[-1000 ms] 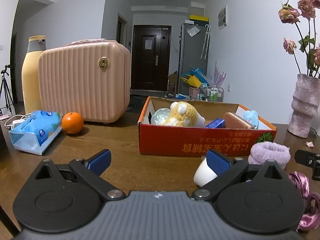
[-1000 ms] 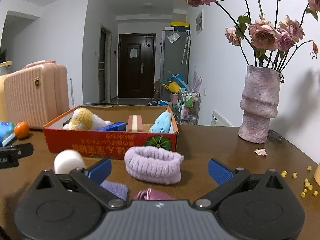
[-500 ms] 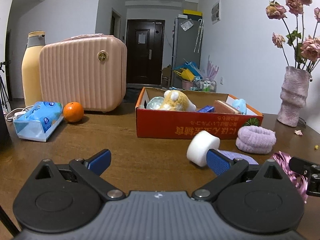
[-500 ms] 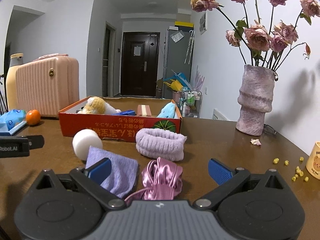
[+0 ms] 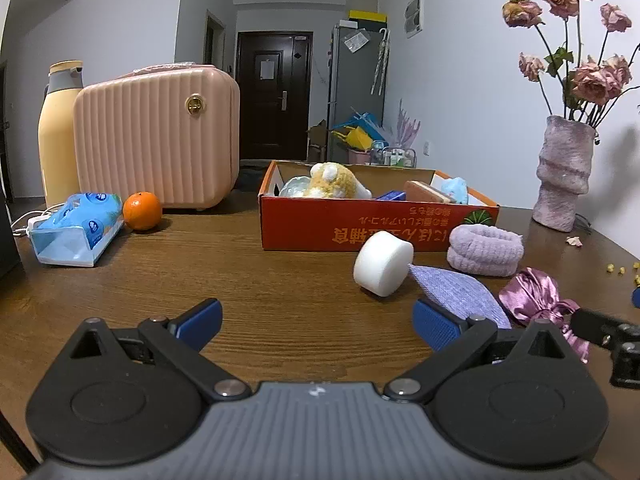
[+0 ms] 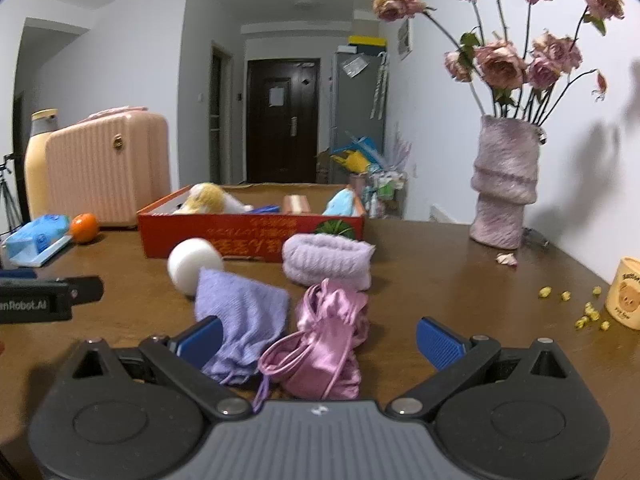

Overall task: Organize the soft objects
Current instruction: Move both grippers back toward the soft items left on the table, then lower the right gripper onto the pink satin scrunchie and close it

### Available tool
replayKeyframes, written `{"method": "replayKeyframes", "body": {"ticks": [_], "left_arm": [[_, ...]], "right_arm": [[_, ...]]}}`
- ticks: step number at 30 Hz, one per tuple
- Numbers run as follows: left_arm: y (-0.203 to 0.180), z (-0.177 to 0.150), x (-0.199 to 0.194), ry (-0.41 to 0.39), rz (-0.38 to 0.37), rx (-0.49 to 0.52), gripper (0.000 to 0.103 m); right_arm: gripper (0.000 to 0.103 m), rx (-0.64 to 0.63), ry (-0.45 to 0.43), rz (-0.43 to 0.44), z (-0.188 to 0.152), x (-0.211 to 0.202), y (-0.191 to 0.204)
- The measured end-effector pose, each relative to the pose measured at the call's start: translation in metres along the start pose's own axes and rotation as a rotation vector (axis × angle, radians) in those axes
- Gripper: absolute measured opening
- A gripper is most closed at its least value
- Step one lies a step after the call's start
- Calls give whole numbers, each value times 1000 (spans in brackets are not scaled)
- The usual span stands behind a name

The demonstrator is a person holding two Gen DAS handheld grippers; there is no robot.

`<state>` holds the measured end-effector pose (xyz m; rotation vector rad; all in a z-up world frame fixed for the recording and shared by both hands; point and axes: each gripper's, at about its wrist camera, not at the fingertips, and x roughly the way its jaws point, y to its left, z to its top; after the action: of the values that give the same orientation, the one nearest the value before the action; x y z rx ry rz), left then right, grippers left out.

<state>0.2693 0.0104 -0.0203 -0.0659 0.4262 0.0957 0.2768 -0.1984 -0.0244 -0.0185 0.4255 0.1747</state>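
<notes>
— Brown wooden table point(image 5: 248, 280) all round. Where do the soft things lie?

— In the right wrist view, a folded lilac knitted cloth point(image 6: 244, 316) and a shiny pink satin pouch point(image 6: 324, 344) lie side by side, touching, just ahead of the right tongs point(image 6: 318, 338). At 12 o'clock beyond them sits a fluffy lavender towelling band point(image 6: 326, 262), close against the red cardboard box point(image 6: 248, 236). A white round foam puff point(image 6: 194, 264) stands at 11 o'clock, tilted on its edge and touching the cloth.

— And the box?

— It holds a yellow-and-white plush toy point(image 5: 334, 182), a pale blue soft toy point(image 5: 456, 190) and a few other pieces I can't identify.

— The tongs?

— Right ones spread wide, holding nothing; the pouch and the cloth's near end lie between the blue pads point(image 6: 438, 342). Left tongs point(image 5: 316, 322) equally wide, empty, over bare wood, with the puff at 1 o'clock.
</notes>
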Motion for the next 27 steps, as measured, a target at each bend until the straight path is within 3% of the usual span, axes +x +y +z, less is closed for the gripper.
{"method": "replayKeyframes", "body": {"ticks": [8, 16, 27], "left_arm": [[-2, -2, -8, -9, -21, 8, 103], [-3, -1, -7, 11, -37, 8, 103], [0, -1, -2, 34, -24, -11, 103]], "right_arm": [[103, -26, 24, -13, -6, -1, 8], [103, 28, 32, -28, -5, 3, -3], [103, 64, 107, -53, -1, 40, -19]]}}
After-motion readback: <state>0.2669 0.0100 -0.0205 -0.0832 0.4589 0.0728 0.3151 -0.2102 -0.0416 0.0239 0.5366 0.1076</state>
